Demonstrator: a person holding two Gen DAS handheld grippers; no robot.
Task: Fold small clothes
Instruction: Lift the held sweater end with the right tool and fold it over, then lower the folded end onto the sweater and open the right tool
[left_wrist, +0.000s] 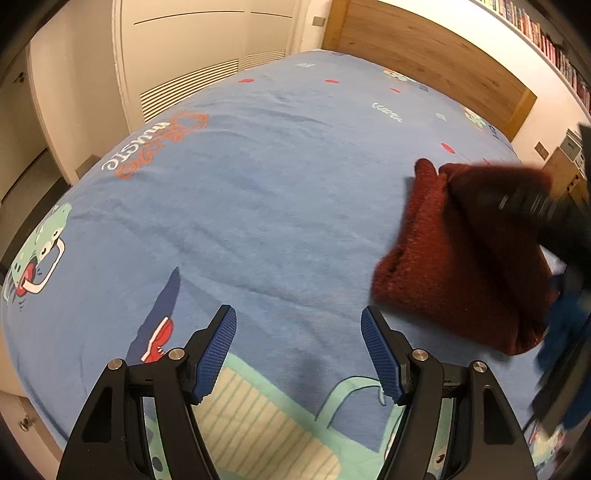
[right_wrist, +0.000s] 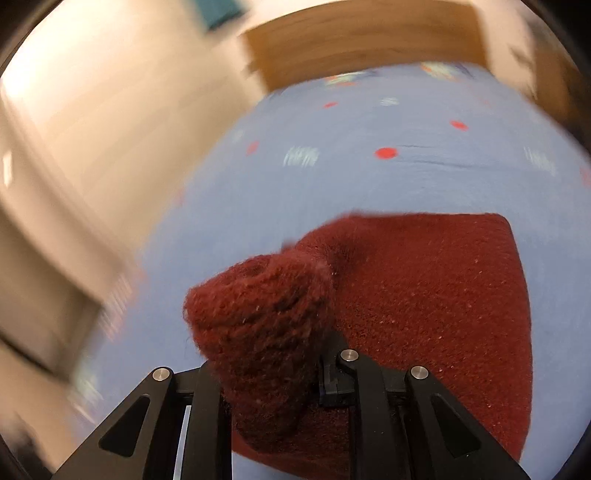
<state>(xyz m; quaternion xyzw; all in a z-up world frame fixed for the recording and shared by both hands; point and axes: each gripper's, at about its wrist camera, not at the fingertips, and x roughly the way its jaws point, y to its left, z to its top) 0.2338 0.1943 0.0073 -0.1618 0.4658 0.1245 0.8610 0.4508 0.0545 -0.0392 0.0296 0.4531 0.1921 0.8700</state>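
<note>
Right wrist view shows the right gripper fingers clenched on a dark red knit garment, lifting a bunched edge to fold it over on the bed, while the left gripper hangs released, clear of the cloth.

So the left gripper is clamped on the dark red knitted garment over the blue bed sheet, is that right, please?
Not quite: the right gripper is clamped on the dark red knitted garment, as the right wrist view shows. The left gripper is open and holds nothing above the blue bed sheet.

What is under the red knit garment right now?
The blue printed bedsheet shows all around the red knit garment. Anything beneath the garment itself is covered. The right gripper pinches a bunched fold.
</note>
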